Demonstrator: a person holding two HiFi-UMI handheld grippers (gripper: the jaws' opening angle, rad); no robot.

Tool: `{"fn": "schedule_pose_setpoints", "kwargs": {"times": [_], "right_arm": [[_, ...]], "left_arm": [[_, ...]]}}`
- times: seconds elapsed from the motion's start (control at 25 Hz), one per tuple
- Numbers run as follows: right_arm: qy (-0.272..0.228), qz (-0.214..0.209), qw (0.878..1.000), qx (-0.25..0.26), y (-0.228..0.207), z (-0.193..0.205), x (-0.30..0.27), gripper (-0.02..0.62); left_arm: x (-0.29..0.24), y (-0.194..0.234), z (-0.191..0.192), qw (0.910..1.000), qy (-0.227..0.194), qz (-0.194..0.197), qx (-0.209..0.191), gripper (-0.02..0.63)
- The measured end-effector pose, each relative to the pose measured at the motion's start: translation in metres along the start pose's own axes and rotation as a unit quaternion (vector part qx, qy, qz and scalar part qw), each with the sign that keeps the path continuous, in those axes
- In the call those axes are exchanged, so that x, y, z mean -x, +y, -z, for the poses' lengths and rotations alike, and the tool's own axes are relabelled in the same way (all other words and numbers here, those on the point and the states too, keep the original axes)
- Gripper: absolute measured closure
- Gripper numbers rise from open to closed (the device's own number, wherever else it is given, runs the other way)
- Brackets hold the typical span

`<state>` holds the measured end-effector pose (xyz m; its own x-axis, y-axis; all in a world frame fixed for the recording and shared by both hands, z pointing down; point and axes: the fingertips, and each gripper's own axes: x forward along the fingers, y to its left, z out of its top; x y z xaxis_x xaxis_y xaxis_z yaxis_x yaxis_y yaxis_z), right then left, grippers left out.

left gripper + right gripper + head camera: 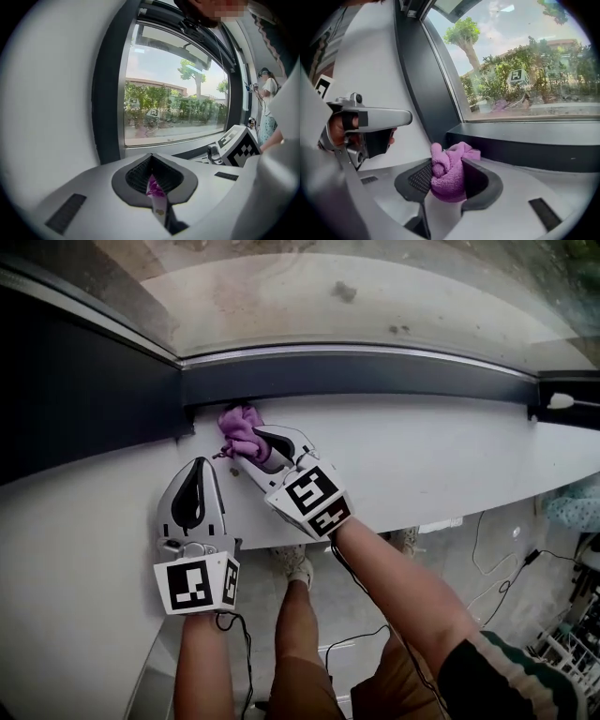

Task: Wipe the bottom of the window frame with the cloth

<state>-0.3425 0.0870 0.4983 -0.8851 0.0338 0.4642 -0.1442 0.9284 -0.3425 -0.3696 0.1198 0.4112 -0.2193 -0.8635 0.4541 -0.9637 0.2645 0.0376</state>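
Now: the wipe looks to be at its start, with the cloth (239,430) set at one end of the bottom rail (375,376) and nearly the whole run lying to its right.
Cloth: purple and bunched into a wad at the far edge of the sill (422,456), near its left end, pushed into the corner where the dark rail meets the dark upright (84,418).
Right tool (255,444): its jaws are clamped on the cloth. Much of the wad sticks out past the tips, probably so that fabric rather than plastic meets the frame.
Angle: the right tool lies low and slanted toward the sill's far-left corner, which lets the wad reach into the join.
Left tool (199,465): it rests on the sill nearer the front edge, just left of the right tool. Its jaws are drawn together to a thin slit and hold nothing. A purple sliver seen through the slit is likely the cloth beyond. It sits clear of the wiping path.
Next move: in my judgement, a steady drag rightward along the rail, pressing into the join with the sill.
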Motion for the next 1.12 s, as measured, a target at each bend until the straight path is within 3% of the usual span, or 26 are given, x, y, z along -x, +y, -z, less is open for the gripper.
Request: {"fn": "schedule_pose_setpoints", "kwargs": {"times": [0.64,1.12], "right_arm": [[0.017,0.031,0.999,0.005,-0.056,0.014,0.059,0.422],[0.03,0.055,0.998,0.001,-0.107,0.032,0.124,0.422]], "left_arm": [[-0.028,-0.062,0.0,0.9994,0.023,0.016,-0.022,0.597],[-0.052,-0.147,-0.016,0.9976,0.02,0.06,-0.028,0.597]]}}
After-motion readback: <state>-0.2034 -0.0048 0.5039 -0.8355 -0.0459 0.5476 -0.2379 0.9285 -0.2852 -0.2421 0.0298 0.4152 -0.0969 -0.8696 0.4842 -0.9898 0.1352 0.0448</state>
